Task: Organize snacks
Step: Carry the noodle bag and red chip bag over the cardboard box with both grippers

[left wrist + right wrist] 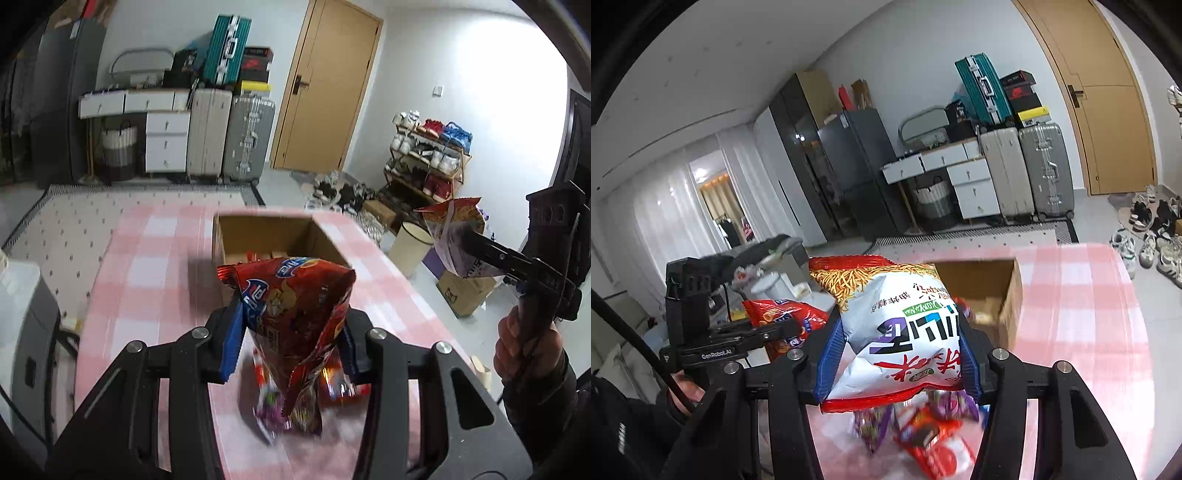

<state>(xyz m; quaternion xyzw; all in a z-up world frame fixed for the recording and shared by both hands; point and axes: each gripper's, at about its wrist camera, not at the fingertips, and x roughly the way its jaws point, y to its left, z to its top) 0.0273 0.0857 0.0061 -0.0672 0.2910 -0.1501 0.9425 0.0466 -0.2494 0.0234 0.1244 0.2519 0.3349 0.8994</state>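
We are carrying two packets at once: our left gripper [291, 343] is clamping a red snack bag [295, 306], our right gripper [899, 354] is clamping a white noodle-snack bag [901, 332], both held above the pink checked tablecloth [155, 280]. The open cardboard box [266, 236] is sitting just ahead, some packs already inside. More loose snack packets [923, 435] are lying below. Next, we judge, is moving both bags over the box opening and releasing them inside.
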